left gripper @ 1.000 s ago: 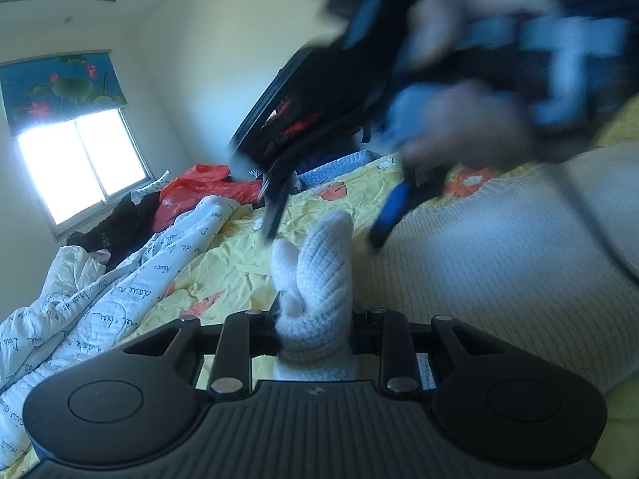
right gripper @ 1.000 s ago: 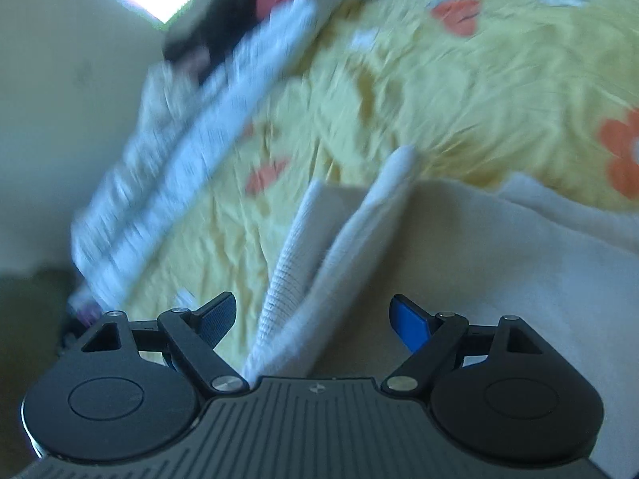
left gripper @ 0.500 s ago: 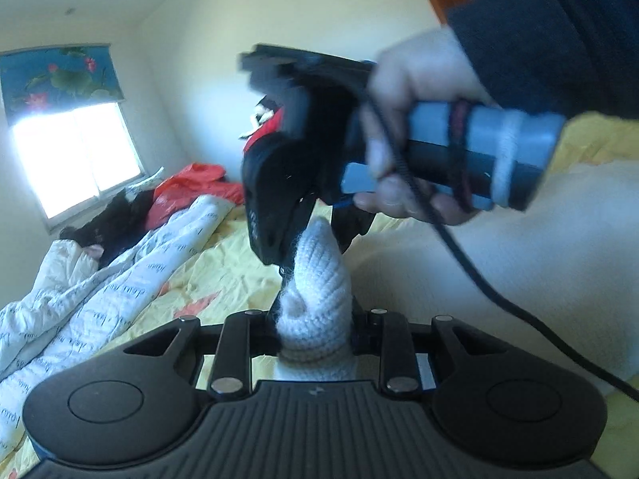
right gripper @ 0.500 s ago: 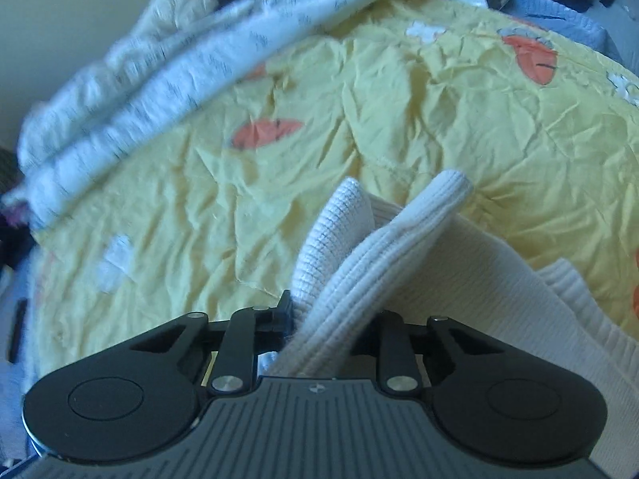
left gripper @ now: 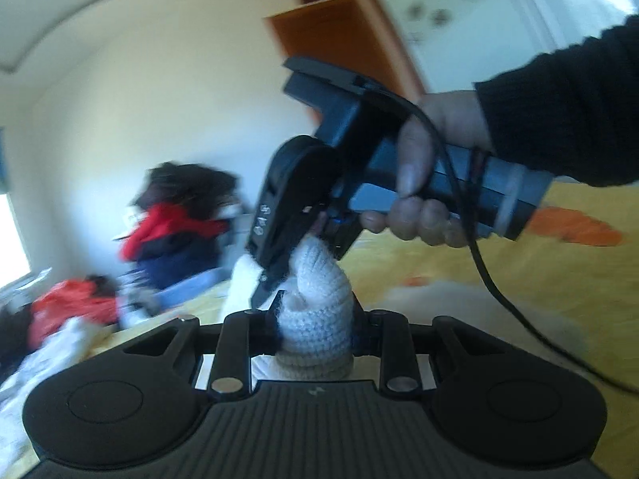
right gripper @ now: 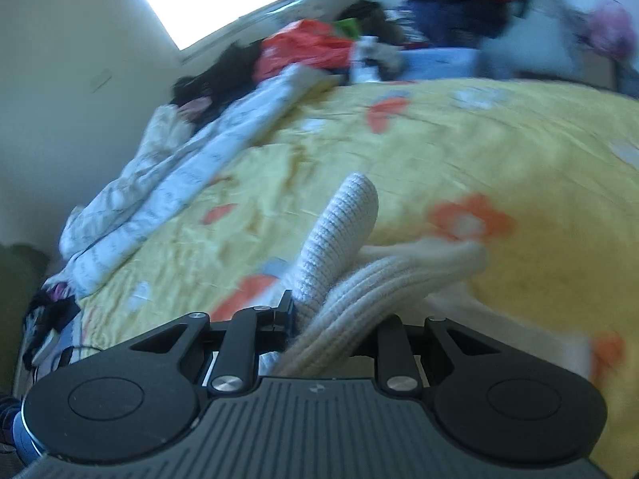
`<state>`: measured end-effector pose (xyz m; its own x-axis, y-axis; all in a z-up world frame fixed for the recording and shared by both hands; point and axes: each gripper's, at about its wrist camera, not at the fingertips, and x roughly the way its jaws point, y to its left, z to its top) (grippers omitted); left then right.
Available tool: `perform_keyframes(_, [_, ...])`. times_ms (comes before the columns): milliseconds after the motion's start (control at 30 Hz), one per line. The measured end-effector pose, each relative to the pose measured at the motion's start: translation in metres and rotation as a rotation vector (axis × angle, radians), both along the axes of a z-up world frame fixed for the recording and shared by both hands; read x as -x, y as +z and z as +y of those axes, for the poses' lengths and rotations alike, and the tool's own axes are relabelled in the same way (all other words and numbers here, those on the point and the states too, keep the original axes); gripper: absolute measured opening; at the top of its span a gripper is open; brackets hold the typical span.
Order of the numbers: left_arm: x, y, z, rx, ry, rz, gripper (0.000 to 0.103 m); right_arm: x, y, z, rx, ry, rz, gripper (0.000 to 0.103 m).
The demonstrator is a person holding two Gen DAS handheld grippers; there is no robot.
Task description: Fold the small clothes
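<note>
I read left gripper (left gripper: 315, 331) clenched on bunched fold of cream knit garment (left gripper: 315, 299). Right gripper (right gripper: 331, 327) clenched on ribbed edge of same garment, close beside left one. My right hand (left gripper: 431, 183) wraps its handle, black cable (left gripper: 491, 287) trailing. Garment lifted above yellow flowered bedsheet (right gripper: 459, 147); rest of it blurred below. White quilt (right gripper: 167, 187) bunched at bed's far edge.

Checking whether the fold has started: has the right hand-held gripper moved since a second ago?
Yes. The right hand-held gripper, now shut on the cream knit garment, has swung toward the window, which now sits higher and more centred.
</note>
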<state>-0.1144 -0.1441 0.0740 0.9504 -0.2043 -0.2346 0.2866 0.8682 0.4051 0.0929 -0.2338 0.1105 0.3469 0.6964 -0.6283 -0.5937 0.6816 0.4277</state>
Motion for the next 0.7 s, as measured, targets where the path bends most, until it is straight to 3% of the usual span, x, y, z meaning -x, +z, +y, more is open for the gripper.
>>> perform_keyframes(167, [0.007,-0.025,-0.053,-0.076,-0.148,0.040,0.028,0.016,-0.033,-0.080,-0.026,-0.128,0.045,0.024])
perform_keyframes(300, [0.008,-0.064,-0.076,-0.181,-0.208,0.098,0.029,0.026,-0.072,-0.112,-0.048,-0.205,0.087,0.026])
perform_keyframes(367, [0.016,-0.076,-0.080,-0.239,-0.216,0.043,0.030,0.030,-0.087,-0.125,-0.112,-0.254,0.103,0.048])
perform_keyframes(500, [0.021,-0.054,-0.049,-0.164,-0.258,0.043,0.033,0.039,-0.085,-0.158,-0.247,-0.373,0.104,0.057])
perform_keyframes(567, [0.036,-0.042,-0.030,-0.120,-0.294,0.000,0.040,0.045,-0.075,-0.177,-0.308,-0.464,0.053,0.059])
perform_keyframes(633, [0.053,-0.036,-0.008,-0.098,-0.316,-0.055,0.070,0.047,-0.065,-0.186,-0.327,-0.522,0.014,0.058])
perform_keyframes(700, [0.065,-0.043,0.007,-0.140,-0.302,-0.115,0.073,0.042,-0.056,-0.179,-0.330,-0.496,0.000,0.058])
